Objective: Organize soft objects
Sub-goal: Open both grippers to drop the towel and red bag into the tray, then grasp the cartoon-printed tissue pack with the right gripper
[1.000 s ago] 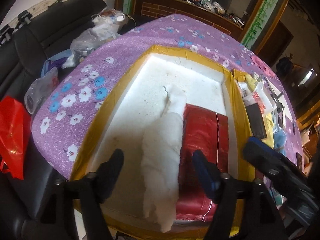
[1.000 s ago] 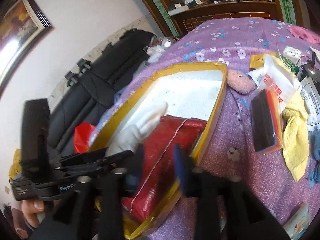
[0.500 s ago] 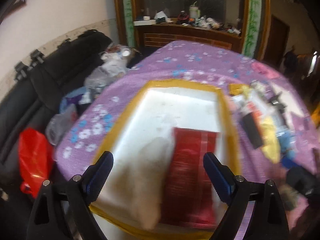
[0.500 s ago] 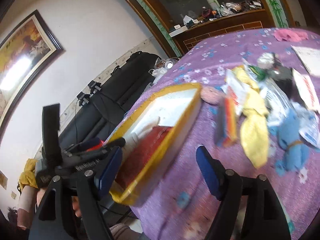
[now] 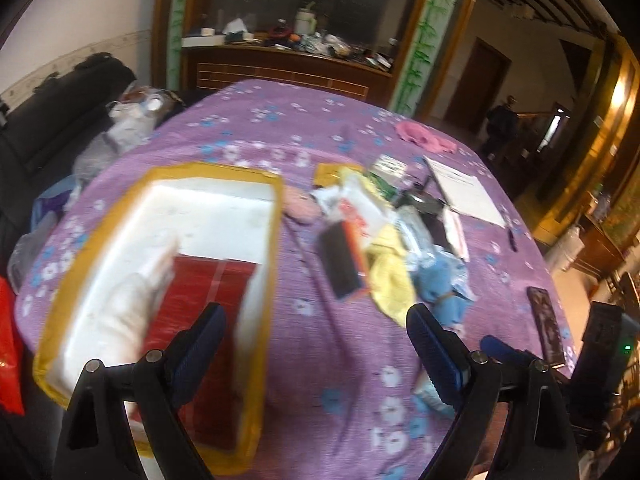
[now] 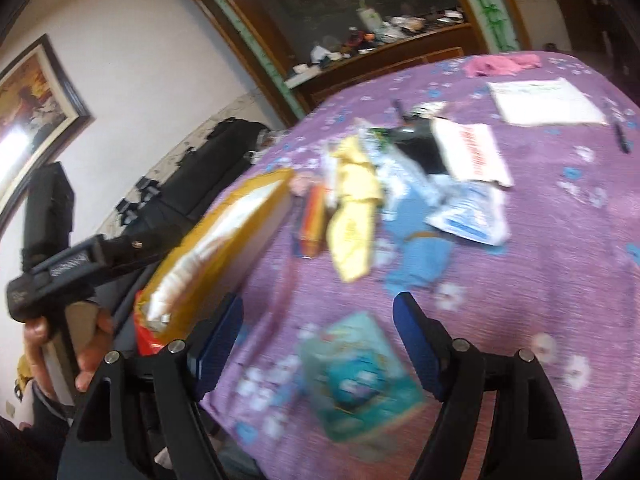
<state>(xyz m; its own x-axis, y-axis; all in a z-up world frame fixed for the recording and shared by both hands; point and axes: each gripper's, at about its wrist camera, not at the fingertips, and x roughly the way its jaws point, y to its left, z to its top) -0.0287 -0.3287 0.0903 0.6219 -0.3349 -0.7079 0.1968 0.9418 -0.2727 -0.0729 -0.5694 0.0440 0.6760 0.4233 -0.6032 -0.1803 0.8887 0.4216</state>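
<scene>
A white foam box with yellow tape on its rim (image 5: 276, 216) stands at the table's left; it also shows in the right wrist view (image 6: 224, 216). Inside it lie a white soft roll (image 5: 128, 304) and a red padded piece (image 5: 208, 292). A yellow cloth (image 5: 390, 276) (image 6: 354, 204), a blue soft toy (image 5: 438, 288) (image 6: 420, 256) and a pink fuzzy item (image 5: 300, 208) lie right of the box. My left gripper (image 5: 316, 344) is open and empty above the box's right wall. My right gripper (image 6: 318, 340) is open and empty over a teal packet (image 6: 356, 372).
The table has a purple flowered cloth (image 5: 312, 128). A black and orange pack (image 5: 344, 264), plastic bags, papers (image 5: 464, 192), a pink cloth (image 5: 424, 136) and a dark phone (image 5: 546, 324) lie on it. A black sofa (image 5: 48, 120) stands left, a wooden cabinet (image 5: 288, 64) behind.
Both grippers have opened wide and pulled back from the box. Both views have swung right, toward the pile of items on the cloth. The white roll and red piece stay in the box.
</scene>
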